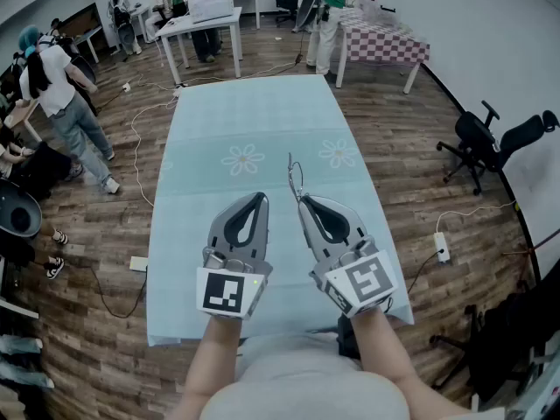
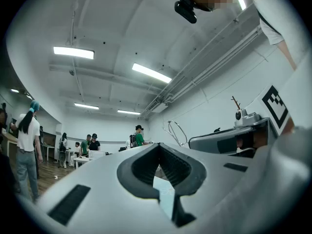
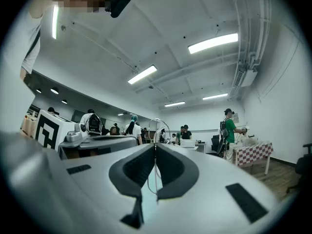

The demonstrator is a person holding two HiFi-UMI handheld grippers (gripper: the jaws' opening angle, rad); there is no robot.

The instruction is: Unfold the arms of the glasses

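The glasses are a thin wire frame, raised over the pale blue tablecloth. My right gripper is shut on them, and the wire sticks out past its tips. In the right gripper view the wire of the glasses runs between the closed jaws of my right gripper and loops up beyond them. My left gripper hangs just left of it, shut with nothing held. From the left gripper view, the tips of my left gripper meet, and the glasses show to the right, ahead of the other gripper.
The cloth carries daisy prints. Around the table are wooden floor, cables, a power strip, an office chair at the right, white tables and a checkered table at the back. Several people stand at left and back.
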